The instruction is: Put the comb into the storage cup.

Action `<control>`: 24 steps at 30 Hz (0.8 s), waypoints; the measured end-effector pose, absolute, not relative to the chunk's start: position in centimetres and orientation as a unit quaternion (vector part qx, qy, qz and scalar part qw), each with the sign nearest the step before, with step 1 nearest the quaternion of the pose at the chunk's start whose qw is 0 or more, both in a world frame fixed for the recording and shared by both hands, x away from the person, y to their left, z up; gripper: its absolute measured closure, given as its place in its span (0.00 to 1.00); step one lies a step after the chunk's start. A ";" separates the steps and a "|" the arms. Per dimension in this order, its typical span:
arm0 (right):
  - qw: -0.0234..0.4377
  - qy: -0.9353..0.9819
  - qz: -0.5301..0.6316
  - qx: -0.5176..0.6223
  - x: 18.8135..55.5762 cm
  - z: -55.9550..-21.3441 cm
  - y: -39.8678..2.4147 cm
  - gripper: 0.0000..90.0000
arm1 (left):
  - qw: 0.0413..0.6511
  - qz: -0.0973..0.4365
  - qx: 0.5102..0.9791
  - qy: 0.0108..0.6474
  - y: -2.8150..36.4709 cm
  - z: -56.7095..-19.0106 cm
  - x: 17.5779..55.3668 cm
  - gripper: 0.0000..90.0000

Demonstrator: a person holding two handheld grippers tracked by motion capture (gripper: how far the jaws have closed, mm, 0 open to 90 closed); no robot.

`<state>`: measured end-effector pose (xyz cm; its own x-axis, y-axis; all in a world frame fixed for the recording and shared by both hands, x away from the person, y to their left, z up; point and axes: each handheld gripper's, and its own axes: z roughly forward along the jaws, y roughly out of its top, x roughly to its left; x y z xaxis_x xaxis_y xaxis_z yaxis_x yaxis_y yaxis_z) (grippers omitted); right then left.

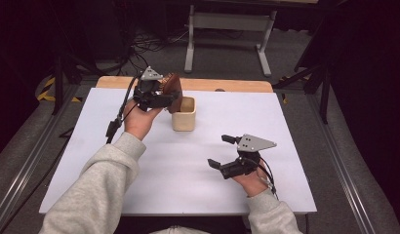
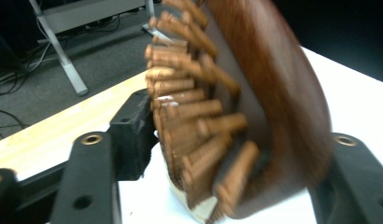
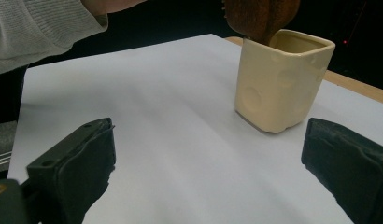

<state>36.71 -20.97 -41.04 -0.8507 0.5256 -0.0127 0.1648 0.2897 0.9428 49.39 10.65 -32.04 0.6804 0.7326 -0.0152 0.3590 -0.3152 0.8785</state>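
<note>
A dark brown wooden hairbrush head (image 2: pixel 273 107) with rows of blunt wooden pegs (image 2: pixel 194 116) stands between the two black jaws of the left claw (image 2: pixel 217 186), blurred and close to the lens. Its pegs face the left jaw, and its smooth rounded back lies against the right jaw; a gap shows between the pegs and the left jaw. Below the brush, a cream rim (image 2: pixel 199 212) peeks out. Behind lie the white counter (image 2: pixel 358 98), its pale wooden edge strip (image 2: pixel 63 126) and a grey floor (image 2: pixel 87 51).
</note>
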 end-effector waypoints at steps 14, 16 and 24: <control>0.168 0.780 0.561 0.222 36.7 -40.7 -21.3 0.04 | 0.492 0.226 0.785 0.300 12.4 -30.8 47.2 0.00; 0.170 0.778 0.562 0.224 36.8 -40.6 -21.5 0.04 | 0.501 0.232 0.782 0.289 12.8 -30.6 46.6 0.00; 0.178 0.773 0.565 0.227 36.9 -40.1 -22.1 0.04 | 0.527 0.253 0.771 0.253 15.2 -30.0 43.1 0.00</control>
<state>36.87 -22.15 -40.09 -0.8335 0.5522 -0.0183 0.1500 0.2582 0.9544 43.14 15.18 -30.03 0.7440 0.6567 0.1230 0.1238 -0.3164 0.9405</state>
